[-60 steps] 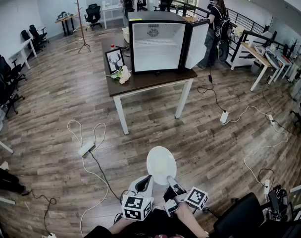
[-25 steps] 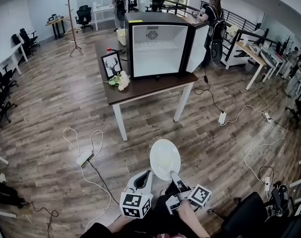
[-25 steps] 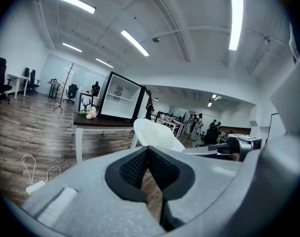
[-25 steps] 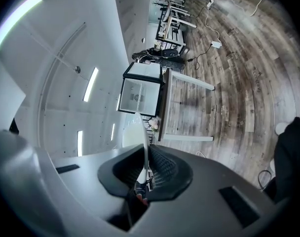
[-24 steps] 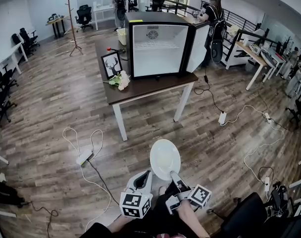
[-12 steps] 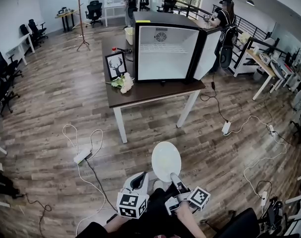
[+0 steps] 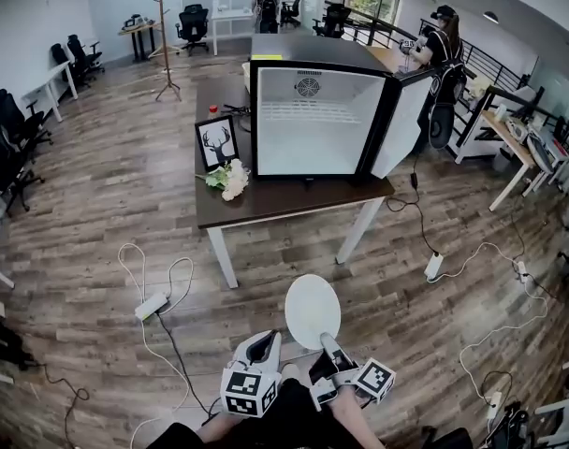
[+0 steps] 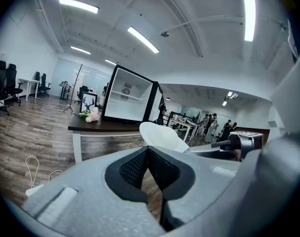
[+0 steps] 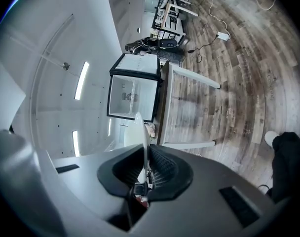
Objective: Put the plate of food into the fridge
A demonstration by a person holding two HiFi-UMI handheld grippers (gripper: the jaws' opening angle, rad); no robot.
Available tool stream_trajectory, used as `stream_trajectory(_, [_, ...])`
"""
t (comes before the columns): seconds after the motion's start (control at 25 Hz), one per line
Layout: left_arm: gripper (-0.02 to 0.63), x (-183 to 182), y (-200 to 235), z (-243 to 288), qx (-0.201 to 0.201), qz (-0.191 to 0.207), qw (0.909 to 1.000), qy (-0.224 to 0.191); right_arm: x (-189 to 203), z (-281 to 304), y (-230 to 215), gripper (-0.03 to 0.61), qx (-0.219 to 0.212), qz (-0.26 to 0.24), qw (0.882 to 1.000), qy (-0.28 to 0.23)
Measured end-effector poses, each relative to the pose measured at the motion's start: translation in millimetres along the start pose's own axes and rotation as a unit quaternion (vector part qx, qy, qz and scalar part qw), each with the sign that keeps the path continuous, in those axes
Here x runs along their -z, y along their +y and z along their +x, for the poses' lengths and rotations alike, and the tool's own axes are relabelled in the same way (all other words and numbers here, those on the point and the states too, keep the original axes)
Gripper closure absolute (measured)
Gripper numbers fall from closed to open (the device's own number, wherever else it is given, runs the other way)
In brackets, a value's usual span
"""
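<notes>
Right tool (image 7: pixel 328 347) is narrow, pinched on the near rim of the white plate (image 7: pixel 313 311). The plate is up in the air over the wooden floor (image 7: pixel 97 223), well short of the tabletop (image 7: pixel 266 204). From above it looks plain white, and I can't make out any food on it. Left tool (image 7: pixel 263 346) rides just beside it with its jaws drawn together and nothing between them.

So where are we? The pickup is done and the carry is under way, I'd say. What's left is the approach, the reach inside and the release.

The fridge (image 7: pixel 317 120) stands toward the back right of the tabletop. Its door (image 7: pixel 401 124) is swung wide to the right and the white inside looks bare, so the opening is ready.

Now the room to move. A strip of bare tabletop runs along the front edge, right before the opening. The picture frame (image 7: pixel 215 143) and flowers (image 7: pixel 230 178) sit near the left edge, clear of a straight line in. The open door guards the right side, so a wide swing there risks a knock. Underfoot, a cable (image 7: pixel 167 335) and power strip (image 7: pixel 151 305) lie to the left, and another strip (image 7: pixel 433 266) to the right. The lane between them looks passable.
</notes>
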State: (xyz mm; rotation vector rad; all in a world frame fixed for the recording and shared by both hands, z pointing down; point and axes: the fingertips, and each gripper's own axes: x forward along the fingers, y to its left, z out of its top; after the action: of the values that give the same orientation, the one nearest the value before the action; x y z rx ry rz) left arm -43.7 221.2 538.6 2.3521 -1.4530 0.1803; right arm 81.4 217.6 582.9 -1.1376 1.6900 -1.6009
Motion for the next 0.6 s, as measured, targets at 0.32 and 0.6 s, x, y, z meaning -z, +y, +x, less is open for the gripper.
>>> stream_trajectory(0.32, [0.606,-14,-14,63,-0.022,-0.004,0.9997,-0.004,-64,31,-3,0.540,-0.008,-0.005,1.000,0.021])
stream_trajectory(0.6, [0.606,-22,-23,104,-0.045,-0.012,0.9988,-0.017,-108,47,-11,0.538,-0.010,-0.008,0.999,0.035])
